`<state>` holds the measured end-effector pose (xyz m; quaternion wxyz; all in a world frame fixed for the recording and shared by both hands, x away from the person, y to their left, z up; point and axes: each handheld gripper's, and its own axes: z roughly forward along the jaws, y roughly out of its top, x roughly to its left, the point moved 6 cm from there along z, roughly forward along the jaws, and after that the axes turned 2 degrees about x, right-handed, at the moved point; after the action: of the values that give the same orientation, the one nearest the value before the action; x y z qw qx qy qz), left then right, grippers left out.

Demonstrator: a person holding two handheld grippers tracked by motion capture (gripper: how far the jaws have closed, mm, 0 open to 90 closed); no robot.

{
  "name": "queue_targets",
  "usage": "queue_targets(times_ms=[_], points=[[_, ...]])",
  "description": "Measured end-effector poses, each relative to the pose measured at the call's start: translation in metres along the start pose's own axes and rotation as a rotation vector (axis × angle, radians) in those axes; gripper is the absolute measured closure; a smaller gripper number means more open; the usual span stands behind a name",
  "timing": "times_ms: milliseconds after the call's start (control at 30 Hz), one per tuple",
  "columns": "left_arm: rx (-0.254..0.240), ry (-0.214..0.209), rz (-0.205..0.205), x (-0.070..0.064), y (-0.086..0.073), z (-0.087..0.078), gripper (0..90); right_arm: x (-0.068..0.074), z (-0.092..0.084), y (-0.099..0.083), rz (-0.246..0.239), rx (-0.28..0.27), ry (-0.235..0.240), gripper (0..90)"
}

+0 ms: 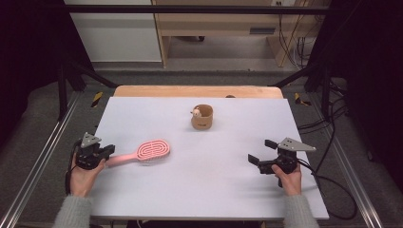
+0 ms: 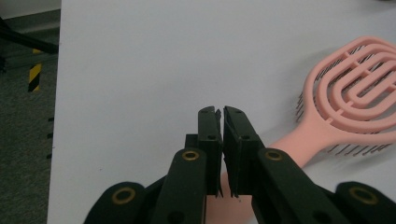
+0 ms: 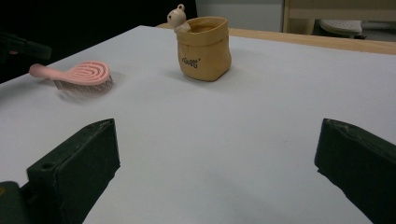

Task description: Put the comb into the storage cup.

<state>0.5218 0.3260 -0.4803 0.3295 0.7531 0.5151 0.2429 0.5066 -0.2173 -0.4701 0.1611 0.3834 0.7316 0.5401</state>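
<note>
At the lower left of the high view, the person's left hand (image 1: 81,176) lies low on the white table (image 1: 214,190) and points the left gripper (image 1: 108,151) to the right, at the end of the pink brush (image 1: 142,153). In the left gripper view its two black jaws are almost together, and the pink handle end sits right under and between them, so it looks pinched there. At the lower right, the right hand (image 1: 287,180) holds the right gripper (image 1: 261,151) pointing left, with its jaws wide apart and nothing between them. Near the top middle of the table stands a little tan pot (image 1: 202,117) shaped like a sack, upright. A tiny pale bear figure (image 1: 195,112) peeks over its left rim. The brush lies flat at the left of the table, with curvy open loops in its head and dark bristles facing down.
</note>
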Motion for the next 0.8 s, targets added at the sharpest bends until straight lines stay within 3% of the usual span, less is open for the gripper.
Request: queue_targets(times_ms=[533, 800], points=[[0.064, 0.026, 0.009, 0.0025, -0.0068, 0.0059, 89.7, 0.0001, -0.0001, 0.0, 0.001, 0.0, 0.001, 0.3], [0.095, 0.018, 0.024, 0.0013, -0.0091, 0.0071, 89.7, 0.0001, -0.0002, 0.0, 0.001, 0.0, 0.001, 0.3]])
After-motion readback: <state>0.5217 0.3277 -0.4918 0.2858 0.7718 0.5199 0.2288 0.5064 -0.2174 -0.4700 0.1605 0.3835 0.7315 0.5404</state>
